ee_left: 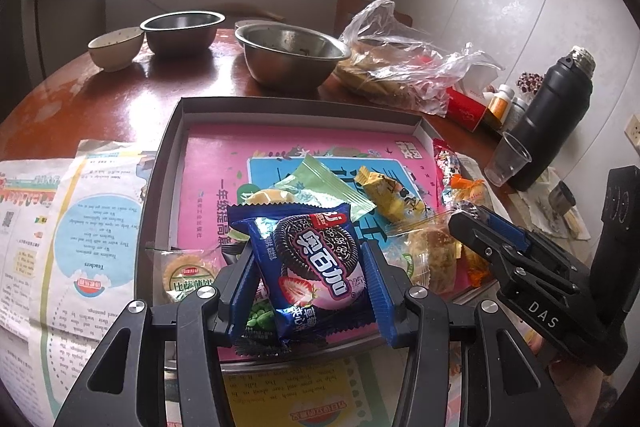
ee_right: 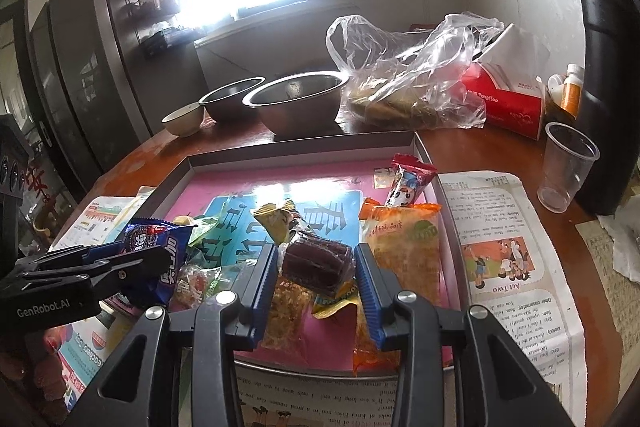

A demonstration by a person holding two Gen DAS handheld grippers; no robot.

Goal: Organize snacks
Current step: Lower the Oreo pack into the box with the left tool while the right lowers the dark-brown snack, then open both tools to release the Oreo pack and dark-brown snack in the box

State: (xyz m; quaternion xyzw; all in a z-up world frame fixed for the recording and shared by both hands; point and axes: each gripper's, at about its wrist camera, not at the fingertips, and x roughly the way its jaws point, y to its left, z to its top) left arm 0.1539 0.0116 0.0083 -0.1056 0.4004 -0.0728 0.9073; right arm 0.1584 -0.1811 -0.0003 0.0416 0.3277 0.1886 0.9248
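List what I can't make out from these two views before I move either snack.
- Green packet, left wrist view: mostly hidden under the blue cookie packet.
- Dark wrapped cake, right wrist view: label unreadable, glare on wrapper.
- Plastic bag contents: blurred by crinkled film.
- Black flask: cut off by the right edge.

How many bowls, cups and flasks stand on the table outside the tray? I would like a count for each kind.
Steel bowls: 2
Small pale bowl: 1
Clear plastic cup: 1
Black flask: 1
Total: 5
A pale rim behind the steel bowls is too hidden to count.
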